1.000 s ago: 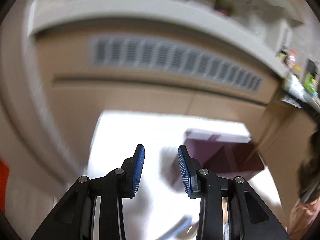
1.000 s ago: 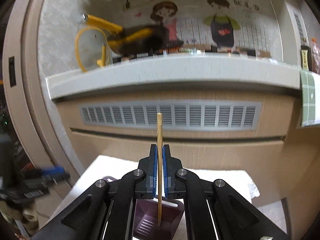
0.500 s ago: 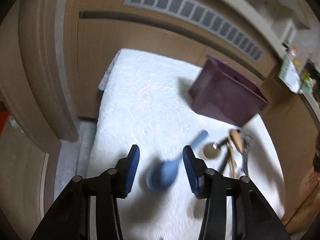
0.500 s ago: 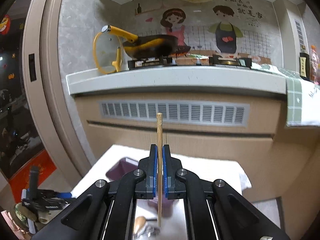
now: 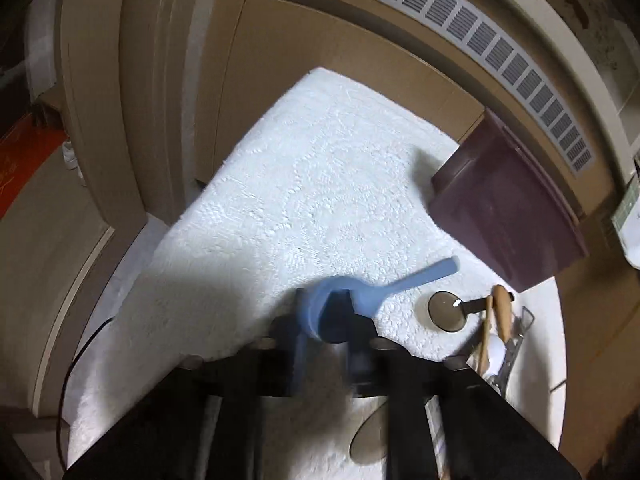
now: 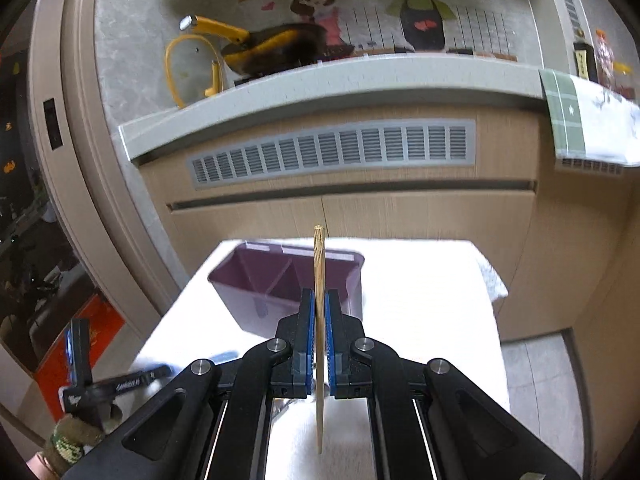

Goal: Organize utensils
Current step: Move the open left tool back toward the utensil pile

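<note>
A blue plastic spoon (image 5: 400, 286) lies on the white cloth-covered table (image 5: 300, 180). My left gripper (image 5: 326, 320), blurred, is closing its jaws onto the spoon's bowl, and the pads look pressed on it. A purple divided utensil bin (image 5: 504, 216) stands at the far right of that view. In the right wrist view, my right gripper (image 6: 319, 312) is shut on a wooden chopstick (image 6: 319, 264) held upright, above the table and short of the bin (image 6: 280, 280). The left gripper's body (image 6: 120, 380) shows low on the left there.
Several loose utensils lie to the right of the blue spoon: a brown round-bowled spoon (image 5: 446, 312), a wooden spoon (image 5: 502, 312) and metal pieces (image 5: 516, 340). Behind the table a cabinet with a vent grille (image 6: 332, 152) carries a counter with a yellow-handled pan (image 6: 264, 52).
The left gripper has tipped down to the table and closed over the blue spoon's bowl. The right gripper, still holding the chopstick, has sunk, so the bin now fills more of its view.
</note>
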A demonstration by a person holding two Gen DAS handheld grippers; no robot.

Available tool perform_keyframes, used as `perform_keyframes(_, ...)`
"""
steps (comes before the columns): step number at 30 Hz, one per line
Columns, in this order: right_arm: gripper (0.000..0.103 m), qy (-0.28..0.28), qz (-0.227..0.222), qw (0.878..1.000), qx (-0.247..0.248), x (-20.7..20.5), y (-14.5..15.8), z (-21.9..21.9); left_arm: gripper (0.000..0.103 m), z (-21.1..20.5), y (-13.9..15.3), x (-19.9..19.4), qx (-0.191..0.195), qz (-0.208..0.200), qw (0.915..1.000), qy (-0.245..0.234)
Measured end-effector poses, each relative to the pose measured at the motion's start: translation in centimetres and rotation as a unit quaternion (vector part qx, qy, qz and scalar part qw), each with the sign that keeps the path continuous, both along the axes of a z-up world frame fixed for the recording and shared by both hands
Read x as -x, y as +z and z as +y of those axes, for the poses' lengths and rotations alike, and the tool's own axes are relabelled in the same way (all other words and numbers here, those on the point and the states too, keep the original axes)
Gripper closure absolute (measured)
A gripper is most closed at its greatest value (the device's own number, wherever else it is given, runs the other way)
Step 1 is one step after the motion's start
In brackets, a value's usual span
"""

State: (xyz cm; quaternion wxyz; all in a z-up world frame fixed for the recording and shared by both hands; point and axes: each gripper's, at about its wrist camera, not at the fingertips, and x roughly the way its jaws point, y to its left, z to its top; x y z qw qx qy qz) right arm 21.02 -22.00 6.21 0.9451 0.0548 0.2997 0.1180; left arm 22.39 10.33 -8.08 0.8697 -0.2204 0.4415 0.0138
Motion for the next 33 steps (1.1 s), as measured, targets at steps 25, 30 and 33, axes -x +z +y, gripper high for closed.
perform_keyframes(25,0.098,0.016,0.033,0.999,0.017,1.1,-3.4,-0.1,0.05,-3.3,4.3,5.2,-0.085,-0.105,0.9831,-0.123)
perform_keyframes(30,0.098,0.028,0.035,0.999,0.017,1.4,-3.5,0.1,0.049,-6.4,2.5,6.2,-0.127,-0.073,0.9697,-0.196)
perform_keyframes(33,0.098,0.032,0.033,0.999,0.017,1.6,-3.4,0.2,0.049,-5.8,1.7,6.5,-0.133,-0.051,0.975,-0.171)
